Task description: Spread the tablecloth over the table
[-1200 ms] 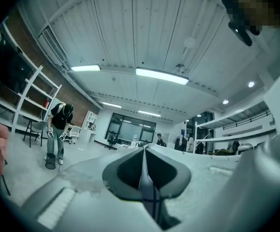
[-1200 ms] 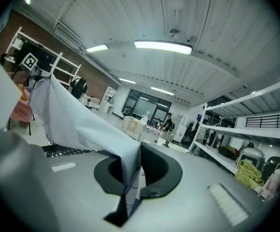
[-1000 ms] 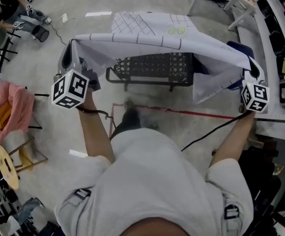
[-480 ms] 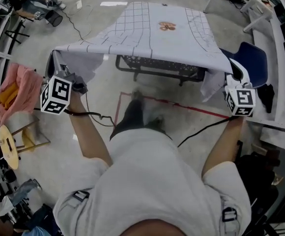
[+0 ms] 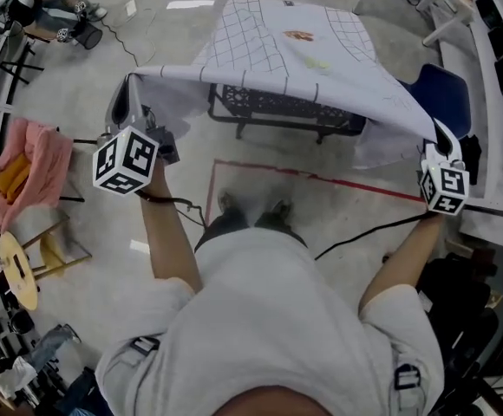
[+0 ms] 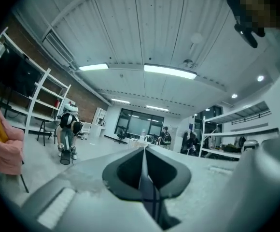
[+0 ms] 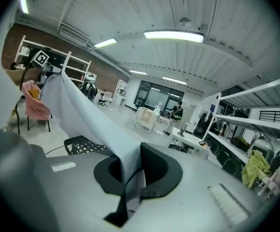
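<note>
Steep look down past a person's shoulders and two outstretched arms. Held up in the air between the arms, a white tablecloth printed with a thin dark grid: far part down over the far half of the black mesh worktop, near part raised clear of the mesh, near edge stretched taut along the worktop's near side.

Off the worktop's near left corner, the left gripper, jaws closed tight on a corner of the tablecloth. In the left gripper view, only a thin edge of fabric pinched in the slit between the dark pads.

Off the worktop's near right corner, the right gripper, jaws likewise clamped on the other near corner. In the right gripper view, fabric rising out of the jaws and sweeping away to the left, above a glimpse of the mesh.

Just right of the worktop, a blue chair, partly behind the hanging cloth. In front of the worktop, a red line on the grey floor, between the worktop and the person's feet. Well to the worktop's left, a pink cloth draped on a rack.
</note>
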Demonstrator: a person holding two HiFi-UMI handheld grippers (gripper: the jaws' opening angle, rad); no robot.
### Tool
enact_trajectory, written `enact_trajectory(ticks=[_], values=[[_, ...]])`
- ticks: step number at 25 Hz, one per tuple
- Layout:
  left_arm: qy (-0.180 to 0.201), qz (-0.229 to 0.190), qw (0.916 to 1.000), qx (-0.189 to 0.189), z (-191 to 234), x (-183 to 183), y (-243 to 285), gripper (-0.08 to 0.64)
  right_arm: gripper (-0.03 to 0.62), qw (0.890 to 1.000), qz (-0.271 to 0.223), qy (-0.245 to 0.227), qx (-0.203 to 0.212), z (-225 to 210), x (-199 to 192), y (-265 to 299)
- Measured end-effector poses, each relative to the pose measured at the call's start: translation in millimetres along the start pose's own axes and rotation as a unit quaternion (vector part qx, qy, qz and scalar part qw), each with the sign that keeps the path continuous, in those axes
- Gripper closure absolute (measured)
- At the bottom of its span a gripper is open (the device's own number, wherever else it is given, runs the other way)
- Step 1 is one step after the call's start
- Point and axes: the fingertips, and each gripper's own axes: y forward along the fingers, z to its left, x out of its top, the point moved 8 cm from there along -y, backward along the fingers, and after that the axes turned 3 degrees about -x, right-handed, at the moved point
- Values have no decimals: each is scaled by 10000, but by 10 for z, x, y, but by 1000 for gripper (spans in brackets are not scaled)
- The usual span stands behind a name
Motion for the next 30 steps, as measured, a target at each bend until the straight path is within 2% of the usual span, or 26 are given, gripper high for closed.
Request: enact_trajectory(ticks=[6, 12, 20, 26, 30], values=[[-266, 63, 9994, -202, 179, -40, 70, 537, 584, 9992, 285, -178, -229, 193, 56, -111], [-184, 106, 9979, -607, -9, -70, 175, 537, 584, 9978, 366, -266, -493, 9, -3, -248], [-163, 237, 9967, -758, -67, -116, 172, 537, 584, 9947, 489, -779, -459, -111, 40, -203], [-59, 292, 9953, -921, -203, -142, 236, 537, 584, 9946, 571, -707, -507, -223, -67, -274], [-44, 280, 9967, -761, -208, -144, 215, 537, 584, 9959, 496, -576, -497, -203, -30, -269]])
